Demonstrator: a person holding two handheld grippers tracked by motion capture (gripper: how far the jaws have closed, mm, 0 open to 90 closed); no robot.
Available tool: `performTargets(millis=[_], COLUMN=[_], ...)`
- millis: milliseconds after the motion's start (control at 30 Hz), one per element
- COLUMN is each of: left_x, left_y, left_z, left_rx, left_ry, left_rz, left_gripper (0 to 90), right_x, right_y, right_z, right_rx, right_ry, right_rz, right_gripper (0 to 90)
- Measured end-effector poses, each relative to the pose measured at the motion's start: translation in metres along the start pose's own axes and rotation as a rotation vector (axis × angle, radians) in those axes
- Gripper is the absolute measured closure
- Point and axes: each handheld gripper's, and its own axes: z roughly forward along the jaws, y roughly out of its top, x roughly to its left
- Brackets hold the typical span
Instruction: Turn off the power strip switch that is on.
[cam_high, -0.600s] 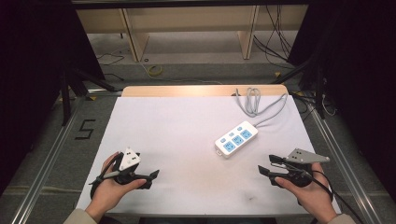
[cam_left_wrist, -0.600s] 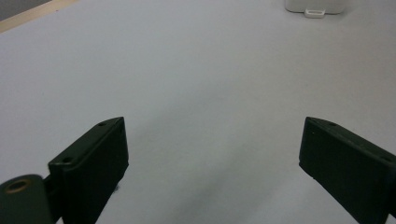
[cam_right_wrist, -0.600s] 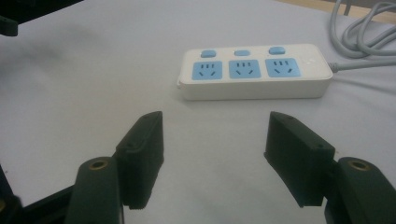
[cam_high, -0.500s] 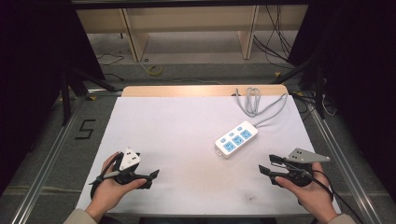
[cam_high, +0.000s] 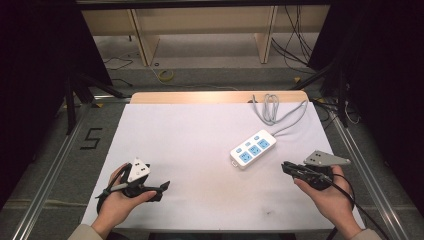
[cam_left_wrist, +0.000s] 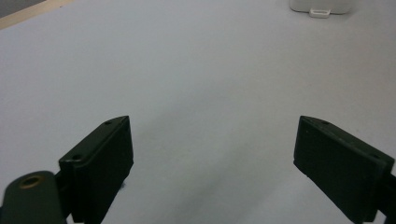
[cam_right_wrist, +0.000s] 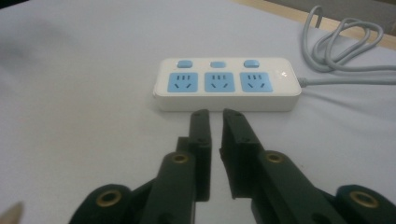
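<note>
A white power strip (cam_high: 253, 148) with blue sockets lies right of the table's centre, its grey cable (cam_high: 272, 107) coiled toward the far edge. My left gripper (cam_high: 159, 191) rests at the near left in a hand; its jaws stand wide apart over bare white surface (cam_left_wrist: 212, 135). An end of the power strip (cam_left_wrist: 320, 5) sits far ahead of it. My right gripper (cam_high: 285, 166), held at the near right, points at the power strip (cam_right_wrist: 226, 84). Its jaws (cam_right_wrist: 215, 114) are almost together with nothing between them, a short way from the strip's side.
The white table cover (cam_high: 190, 130) ends at a wooden strip (cam_high: 200, 96) along the far edge. The cable (cam_right_wrist: 341, 46) loops at the far right. Metal rails (cam_high: 50, 170) run along both sides, and a "5" mark (cam_high: 91, 138) lies on the floor at the left.
</note>
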Motion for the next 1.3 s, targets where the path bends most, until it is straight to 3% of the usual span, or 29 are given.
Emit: performTargets(millis=[67,333,833,1300], left_x=[0.001,0.001,0.0,0.0], left_y=[0.0,0.0,0.001,0.001], left_z=[0.0,0.001,0.001,0.001], left_rx=[0.005,0.003,0.005,0.005], left_ry=[0.006,0.006,0.009,0.013], left_rz=[-0.002,-0.002,0.001,0.004], left_gripper=[12.7,13.4,13.9,14.0], right_x=[0.0,-0.001,-0.011,-0.013], right_y=[0.002,0.008,0.032,0.042], right_z=[0.003,0.013,0.04,0.057], right_rx=[0.011,0.05,0.077,0.102], right_ry=[-0.004,-0.008,-0.025,-0.015], right_rz=[-0.007,-0.025,-0.014,-0.015], right_gripper=[89.9,90.0,90.0,90.0])
